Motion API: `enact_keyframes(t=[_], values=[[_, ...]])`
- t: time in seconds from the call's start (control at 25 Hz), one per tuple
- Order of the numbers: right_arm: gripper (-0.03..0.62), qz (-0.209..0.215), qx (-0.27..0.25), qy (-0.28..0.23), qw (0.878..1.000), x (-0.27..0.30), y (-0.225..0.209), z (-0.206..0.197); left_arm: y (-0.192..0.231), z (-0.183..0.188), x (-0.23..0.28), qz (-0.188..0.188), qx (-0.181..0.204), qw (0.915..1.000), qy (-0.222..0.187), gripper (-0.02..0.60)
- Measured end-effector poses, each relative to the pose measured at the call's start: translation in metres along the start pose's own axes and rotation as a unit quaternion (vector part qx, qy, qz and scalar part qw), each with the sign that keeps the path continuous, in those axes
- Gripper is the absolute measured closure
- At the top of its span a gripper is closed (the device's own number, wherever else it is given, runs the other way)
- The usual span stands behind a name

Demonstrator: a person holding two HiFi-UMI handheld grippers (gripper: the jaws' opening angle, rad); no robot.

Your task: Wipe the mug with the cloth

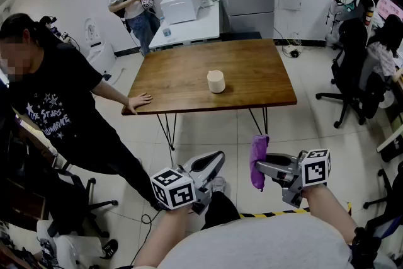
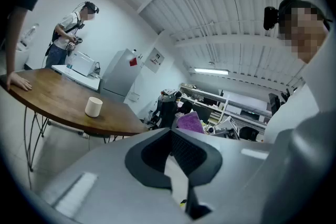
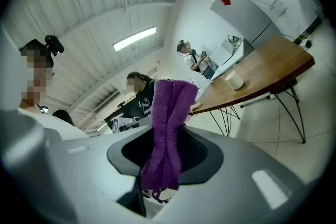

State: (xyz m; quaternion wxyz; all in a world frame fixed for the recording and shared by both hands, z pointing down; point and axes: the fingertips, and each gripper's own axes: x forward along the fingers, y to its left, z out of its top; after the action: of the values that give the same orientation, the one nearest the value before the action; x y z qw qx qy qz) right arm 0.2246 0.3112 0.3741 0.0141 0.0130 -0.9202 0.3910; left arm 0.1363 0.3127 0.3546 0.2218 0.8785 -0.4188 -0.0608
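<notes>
While held level, the left hand-held gripper seems closed and empty, and the right hand-held gripper pinches the cloth.

We wear a pale grey top and a black camera strapped on the head. Our left tongs and right tongs are smooth grey shells with a black lining at the mouth. Each carries a white cube, left cube and right cube, printed with black square markers.
</notes>
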Motion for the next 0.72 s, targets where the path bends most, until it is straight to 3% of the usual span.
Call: enact_keyframes(t=[0.28, 0.52, 0.64, 0.72], values=[[0.457, -0.018, 0.022, -0.007, 1.0, 0.074, -0.078, 0.056, 0.118, 0.033, 0.028, -0.017, 0.014, 0.9996, 0.014, 0.581], [0.457, -0.041, 0.064, -0.014, 0.997, 0.147, -0.17, 0.114, 0.278, 0.059, 0.058, 0.027, 0.016, 0.9974, 0.064, 0.581], [0.457, -0.047, 0.066, -0.012, 0.997, 0.181, -0.204, 0.144, 0.34, 0.082, 0.08, 0.007, 0.029, 0.9966, 0.077, 0.575], [0.457, -0.054, 0.076, -0.011, 0.996, 0.199, -0.225, 0.158, 0.377, 0.092, 0.094, -0.005, 0.041, 0.995, 0.092, 0.529]])
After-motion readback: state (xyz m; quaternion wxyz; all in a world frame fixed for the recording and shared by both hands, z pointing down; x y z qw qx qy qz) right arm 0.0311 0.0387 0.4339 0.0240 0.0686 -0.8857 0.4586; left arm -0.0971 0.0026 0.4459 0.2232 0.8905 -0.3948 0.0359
